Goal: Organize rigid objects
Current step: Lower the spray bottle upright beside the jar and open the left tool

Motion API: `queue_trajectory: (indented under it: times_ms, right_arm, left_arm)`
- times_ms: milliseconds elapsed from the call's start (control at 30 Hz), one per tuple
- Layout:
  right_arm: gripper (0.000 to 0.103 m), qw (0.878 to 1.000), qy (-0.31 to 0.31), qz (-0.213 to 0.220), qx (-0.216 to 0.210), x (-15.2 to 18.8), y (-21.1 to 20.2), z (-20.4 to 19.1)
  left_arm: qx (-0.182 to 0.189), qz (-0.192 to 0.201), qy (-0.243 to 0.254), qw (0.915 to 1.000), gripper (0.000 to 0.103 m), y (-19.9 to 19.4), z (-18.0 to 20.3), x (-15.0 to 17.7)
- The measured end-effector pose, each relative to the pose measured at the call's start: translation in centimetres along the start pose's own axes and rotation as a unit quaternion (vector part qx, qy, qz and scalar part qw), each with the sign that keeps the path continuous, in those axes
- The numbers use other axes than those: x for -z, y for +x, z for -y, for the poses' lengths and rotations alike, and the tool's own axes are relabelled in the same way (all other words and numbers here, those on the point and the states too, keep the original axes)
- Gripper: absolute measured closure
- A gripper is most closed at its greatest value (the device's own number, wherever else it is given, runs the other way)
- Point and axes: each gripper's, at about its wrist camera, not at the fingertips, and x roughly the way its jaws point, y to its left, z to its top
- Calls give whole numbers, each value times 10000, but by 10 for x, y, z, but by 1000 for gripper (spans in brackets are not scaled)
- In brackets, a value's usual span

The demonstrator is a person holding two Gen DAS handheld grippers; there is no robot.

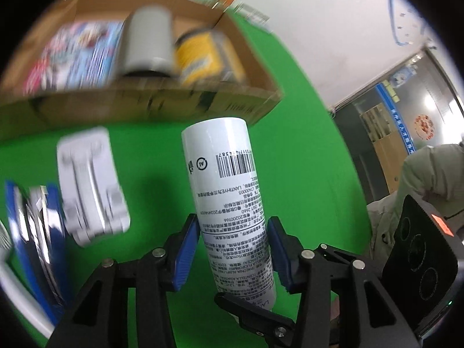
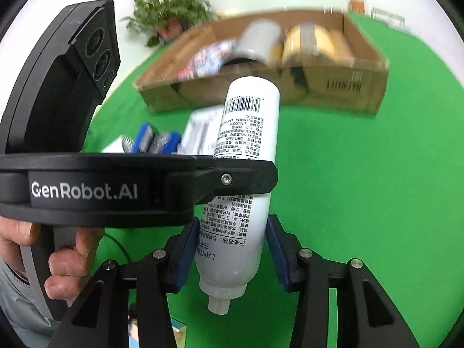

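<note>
Handover mid-air: your left gripper (image 1: 233,249) clamps the white spray can (image 1: 224,185) while your right gripper (image 2: 232,249) brackets its neck end, pads seemingly touching, bound for the cardboard box (image 1: 162,98).

The left black two-finger gripper with blue pads (image 1: 233,249) points toward 12 o'clock, its jaws closed on the white cylindrical spray bottle (image 1: 229,191). The right black two-finger gripper with blue pads (image 2: 233,249) also points toward 12 o'clock, its jaws parted around the bottle's lower end. A bare hand (image 2: 62,264) grips a handle at 8 o'clock.
</note>
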Motion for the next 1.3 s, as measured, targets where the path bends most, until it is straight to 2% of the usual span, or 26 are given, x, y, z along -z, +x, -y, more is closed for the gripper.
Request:
queue_trajectory:
  times_ms: [167,300,467,667,900,1133,1300]
  right_arm:
    - [59,9985,-140,500,192,-22,-41,0]
    - [59,9958,-194,829,329,-41,-62,-1]
    - [59,9922,-312,1106,489,-67,-93,-1]
    - [59,9888,-469,1295,571,-119,-114,6]
    - [59,9918,-498,1042,548,-189,-112,27]
    - [59,9968,-288,527,525,-239,-70,66]
    - [59,9985,-123,174,510,-252,-25,97]
  left_arm:
    - [-27,465,460,9979,57,-30,30,-24]
    - [-34,670,728,9951,57,-42,45,-44]
    - [-51,875,1001,9911,57,-57,61,-68]
    - [-114,1055,1095,9883,58,-68,82,-119]
    - [-48,921,921,9915,57,-63,83,-182]
    - [147,461,518,9975,57,-14,55,-229]
    - [182,90,312,9993,58,30,35,-246]
